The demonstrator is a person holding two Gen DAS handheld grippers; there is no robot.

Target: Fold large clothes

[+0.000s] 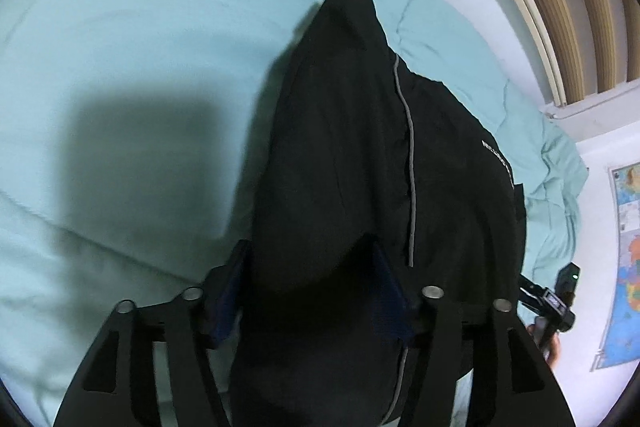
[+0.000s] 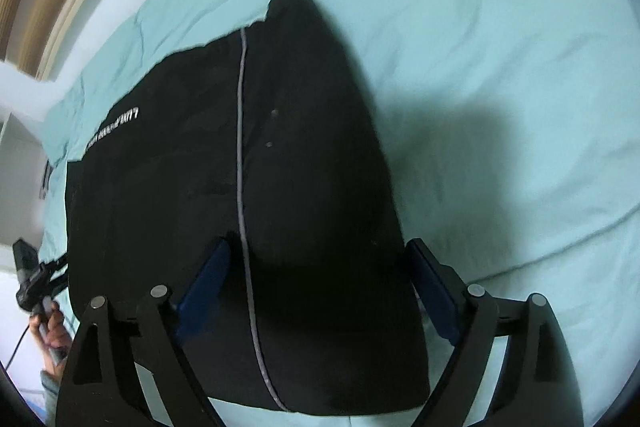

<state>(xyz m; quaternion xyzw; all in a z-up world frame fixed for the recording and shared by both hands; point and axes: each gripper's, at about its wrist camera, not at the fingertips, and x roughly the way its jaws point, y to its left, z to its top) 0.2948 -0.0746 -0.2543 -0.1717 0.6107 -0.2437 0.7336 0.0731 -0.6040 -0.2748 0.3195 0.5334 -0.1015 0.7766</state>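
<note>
Fabric of a black garment fills the space ahead of both grippers, lying in a folded heap on a pale green bedsheet. A thin grey piping stripe runs along the garment away from the tools, and a line of small white lettering sits near one edge; the letters are too blurred to read.

In the left wrist view, the left gripper points down at the near end of the garment. Its blue-padded fingers stand apart on either side of a rounded bulge of black cloth, and whether the pads press on it cannot be told, since dark cloth meets dark pad there. The piping stripe passes just right of the right-hand finger.

In the right wrist view, the right gripper stands wide, one finger on each side of the garment's near end. The right-hand pad stands just clear of the cloth's edge, over the sheet, while the left-hand pad lies on top of the black fabric beside the stripe. The jaws do not pinch the cloth.

Beyond the garment's far tip the sheet stretches away, creased, with a broad shadow to the left gripper's left. A wooden bed frame curves along the sheet's edge, and a coloured map hangs on a white wall to the left gripper's far right.
</note>
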